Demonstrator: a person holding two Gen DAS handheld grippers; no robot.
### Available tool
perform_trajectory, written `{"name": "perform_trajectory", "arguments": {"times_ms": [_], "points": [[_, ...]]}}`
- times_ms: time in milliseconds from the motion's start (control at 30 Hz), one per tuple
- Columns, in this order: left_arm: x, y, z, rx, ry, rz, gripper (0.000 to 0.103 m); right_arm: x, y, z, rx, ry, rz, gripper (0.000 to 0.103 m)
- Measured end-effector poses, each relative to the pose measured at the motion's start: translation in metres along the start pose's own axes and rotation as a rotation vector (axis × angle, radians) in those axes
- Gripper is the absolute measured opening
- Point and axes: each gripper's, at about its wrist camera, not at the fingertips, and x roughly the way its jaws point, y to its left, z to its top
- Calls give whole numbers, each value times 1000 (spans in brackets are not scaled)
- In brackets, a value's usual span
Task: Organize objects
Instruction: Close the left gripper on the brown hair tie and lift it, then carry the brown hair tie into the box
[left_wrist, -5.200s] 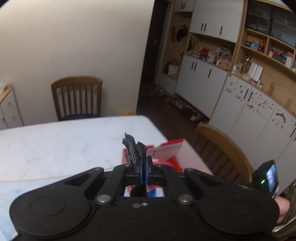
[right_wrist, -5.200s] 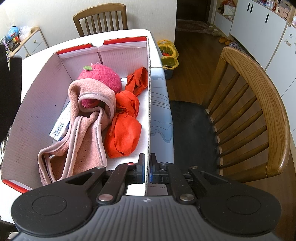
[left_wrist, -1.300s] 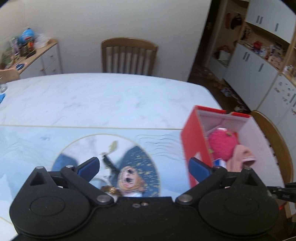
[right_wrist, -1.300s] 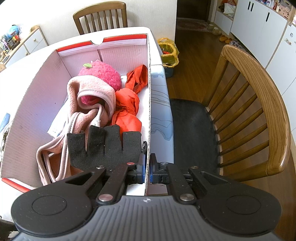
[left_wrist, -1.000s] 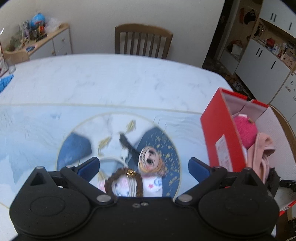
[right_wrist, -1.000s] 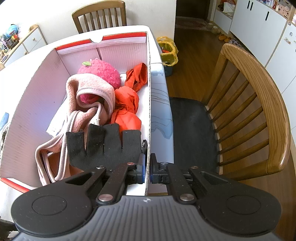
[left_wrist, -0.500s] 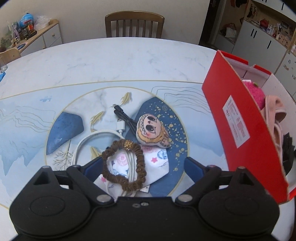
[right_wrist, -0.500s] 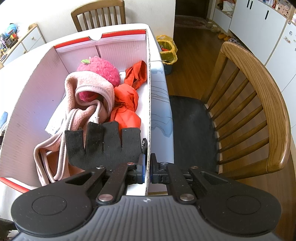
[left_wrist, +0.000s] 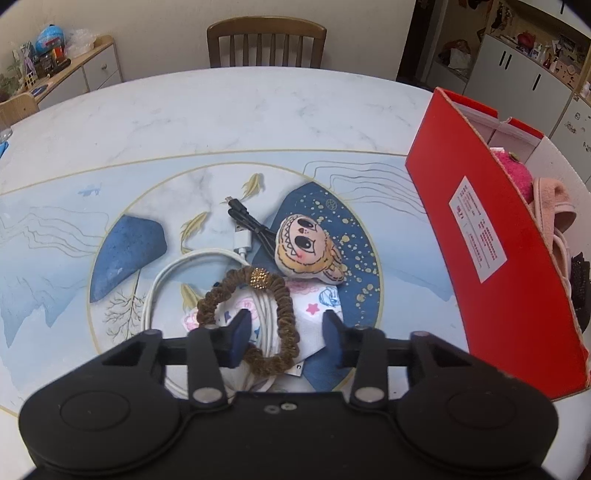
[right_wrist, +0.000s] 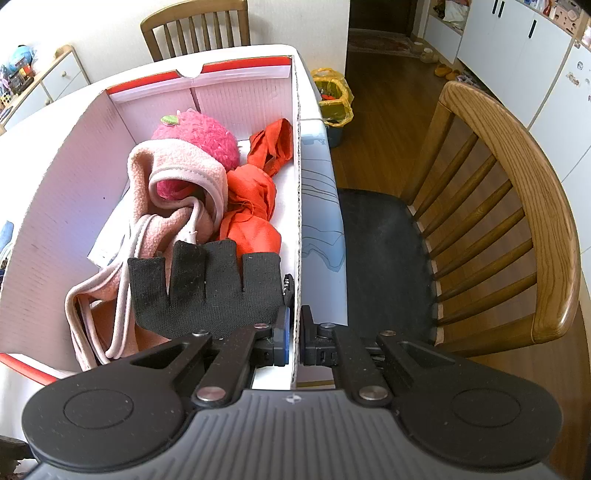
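A: Left tongs (left_wrist: 286, 334): black, blue-padded, aimed steeply down at the surface (left_wrist: 221, 110). Jaws just narrowing, now part-spread. Left pad planted inside the ring of a brown ruffled fabric hair scrunchie with a gold bead cluster (left_wrist: 255, 317); right pad over a white printed cloth mask (left_wrist: 314, 306), clear of the scrunchie. Right-hand band of the scrunchie between the pads; no squeeze visible.

B: Right tongs (right_wrist: 294, 338)?

A: Pressed together, pinching the long white corrugated wall of a red-and-white cardboard shoe box (right_wrist: 297, 221), near its close corner.

B: Items around the left tongs?

A: Coiled white USB cable (left_wrist: 177, 273), running under the scrunchie. Short black cable with plug (left_wrist: 245, 219), just beyond. Small plush doll head, tan with large dark eyes (left_wrist: 308, 247), lying on the mask's far edge. All on a round blue-and-white illustrated mat (left_wrist: 129, 240). Shoe box standing just right of the mat.

B: Box contents?

A: Black knit fingerless glove (right_wrist: 207, 288), nearest the right tongs. Pale pink fleece garment (right_wrist: 173, 199), centre. Fluffy hot-pink plush ball with a green spot (right_wrist: 201, 136), far end. Orange-red crumpled cloth (right_wrist: 255, 199), along the gripped wall.

B: Surroundings?

A: Curved-back wooden chair with dark seat (right_wrist: 498, 229), right of the box. Slat-back wooden chair (left_wrist: 266, 42), far side of the surface.
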Motion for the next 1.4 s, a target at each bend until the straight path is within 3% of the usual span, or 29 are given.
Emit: {"name": "perform_trajectory", "arguments": {"times_ms": [233, 500, 900, 1400], "points": [[1, 3, 1, -17, 16, 11, 7, 0, -1, 1, 2, 0, -3, 4], [-18, 8, 11, -48, -11, 18, 6, 0, -1, 0, 6, 0, -4, 4], [-66, 11, 35, -126, -83, -69, 6, 1, -2, 1, 17, -3, 5, 4], [-108, -67, 74, -13, -193, -245, 6, 1, -3, 1, 18, -6, 9, 4]]}}
